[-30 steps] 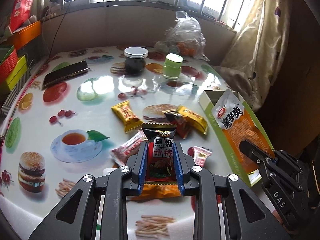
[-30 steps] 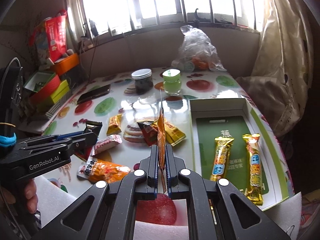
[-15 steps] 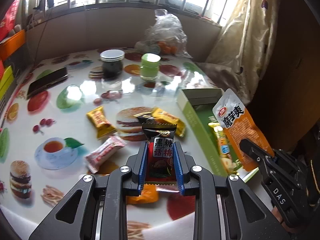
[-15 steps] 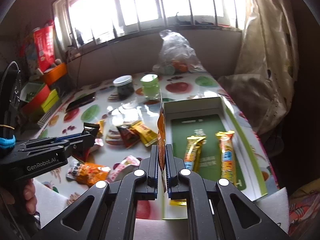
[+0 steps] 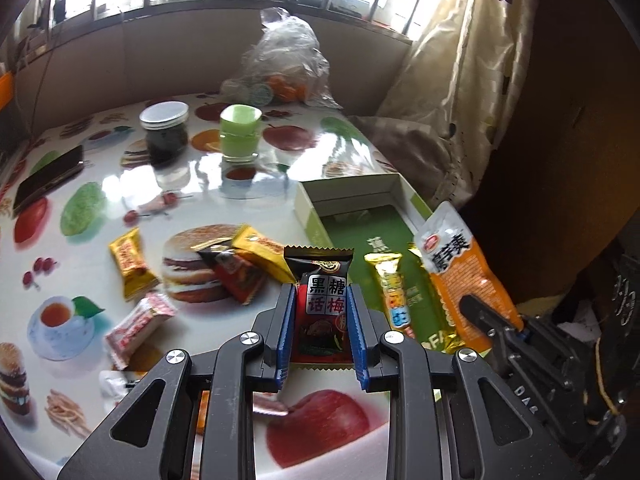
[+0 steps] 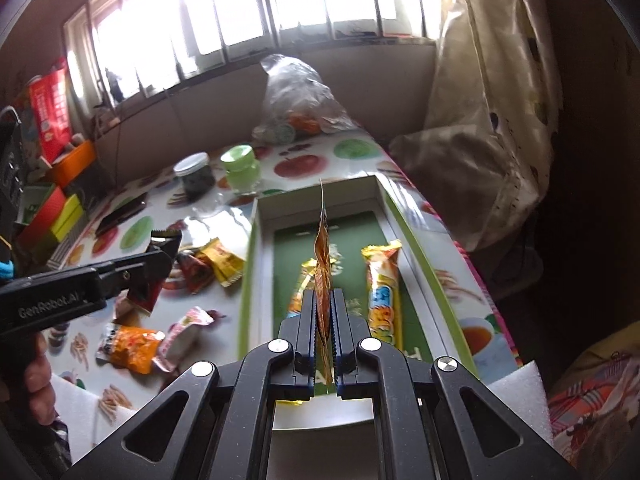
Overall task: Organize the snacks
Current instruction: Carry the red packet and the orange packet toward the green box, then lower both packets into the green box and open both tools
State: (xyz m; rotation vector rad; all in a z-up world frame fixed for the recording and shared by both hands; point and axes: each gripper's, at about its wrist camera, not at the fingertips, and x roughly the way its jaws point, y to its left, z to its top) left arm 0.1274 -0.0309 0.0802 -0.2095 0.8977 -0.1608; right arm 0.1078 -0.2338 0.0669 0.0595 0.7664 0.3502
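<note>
On the left part of the table [image 5: 100, 168], which is covered by a glossy cloth printed with fruit and burgers, a dark phone [image 5: 48, 178] is seen near the far edge, and a jar with a silver lid [image 5: 165, 130] is placed just beside a green cup [image 5: 240, 133]. Nearer, a pink-and-white candy [image 5: 138, 322], a small yellow packet [image 5: 130, 262], a red-and-black packet [image 5: 236, 274] and a second yellow packet [image 5: 262, 252] are scattered on the cloth; the last two are touching each other. In the right wrist view an orange snack bag [image 6: 130, 348] is also seen lying near the front edge. In the middle, a black plum-candy packet [image 5: 322, 304] is pinched upright between the blue pads of the left gripper [image 5: 322, 336], above the table and just left of the box. A clear plastic bag [image 5: 286, 64] with orange contents is placed at the far side. To the right, an open green box [image 6: 420, 248] is seen with two long yellow bars [image 6: 384, 292] lying inside it. The right gripper [image 6: 325, 340] is pressed together on a thin orange pouch [image 5: 460, 276], which is held edge-up above the box. A curtain [image 5: 468, 80] is hung at the far right.
</note>
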